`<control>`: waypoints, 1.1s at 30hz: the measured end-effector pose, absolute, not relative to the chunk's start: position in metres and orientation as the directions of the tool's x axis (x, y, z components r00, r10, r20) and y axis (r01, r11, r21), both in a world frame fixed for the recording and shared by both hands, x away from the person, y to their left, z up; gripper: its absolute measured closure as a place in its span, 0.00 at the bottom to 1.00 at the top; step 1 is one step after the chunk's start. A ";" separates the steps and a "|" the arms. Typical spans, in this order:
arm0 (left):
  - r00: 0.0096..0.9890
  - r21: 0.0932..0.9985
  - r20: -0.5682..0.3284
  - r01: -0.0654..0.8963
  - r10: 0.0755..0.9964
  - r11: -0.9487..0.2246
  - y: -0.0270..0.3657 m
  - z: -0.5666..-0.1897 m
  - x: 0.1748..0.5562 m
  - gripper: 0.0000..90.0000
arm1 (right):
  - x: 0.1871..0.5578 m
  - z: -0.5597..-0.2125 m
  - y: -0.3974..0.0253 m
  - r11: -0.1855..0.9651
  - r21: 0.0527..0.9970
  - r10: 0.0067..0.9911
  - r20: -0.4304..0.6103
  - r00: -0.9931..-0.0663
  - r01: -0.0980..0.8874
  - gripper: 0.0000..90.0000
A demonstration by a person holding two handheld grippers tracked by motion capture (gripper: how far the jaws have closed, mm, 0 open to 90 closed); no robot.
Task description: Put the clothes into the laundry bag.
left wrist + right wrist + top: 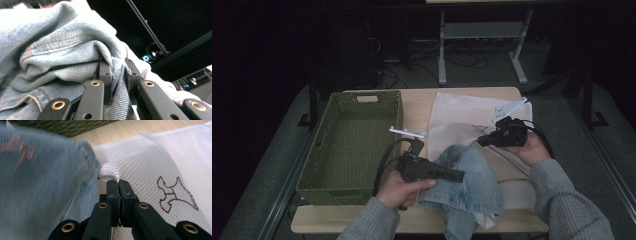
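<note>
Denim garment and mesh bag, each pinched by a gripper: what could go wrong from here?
1. The left gripper clamps only a thin fold of the denim garment, so the heavy cloth might slip free.
2. The right gripper pinches just the edge of the white mesh bag; a pull might tear or release it.
3. The denim overhangs the table edge and could slide off.

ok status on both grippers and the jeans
Left gripper shut on denim garment. Right gripper shut on white mesh bag edge. Green basket alongside, nothing blocking.
</note>
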State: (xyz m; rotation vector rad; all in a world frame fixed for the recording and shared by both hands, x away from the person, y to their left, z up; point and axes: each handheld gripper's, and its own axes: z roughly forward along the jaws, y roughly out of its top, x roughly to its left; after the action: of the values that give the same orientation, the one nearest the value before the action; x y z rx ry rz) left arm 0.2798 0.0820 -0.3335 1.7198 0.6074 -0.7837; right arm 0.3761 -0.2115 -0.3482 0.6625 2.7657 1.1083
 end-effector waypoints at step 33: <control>0.423 0.443 -0.822 0.896 0.381 -0.037 0.041 -0.431 0.344 0.89 | 0.367 -0.341 -0.211 0.625 0.707 0.398 0.076 -0.914 0.331 0.97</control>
State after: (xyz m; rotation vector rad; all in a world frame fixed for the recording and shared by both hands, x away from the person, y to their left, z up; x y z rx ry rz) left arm 0.3443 0.0413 -0.4308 1.6250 1.1420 -0.6113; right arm 0.3671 -0.2109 -0.3410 0.6196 2.7519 1.1704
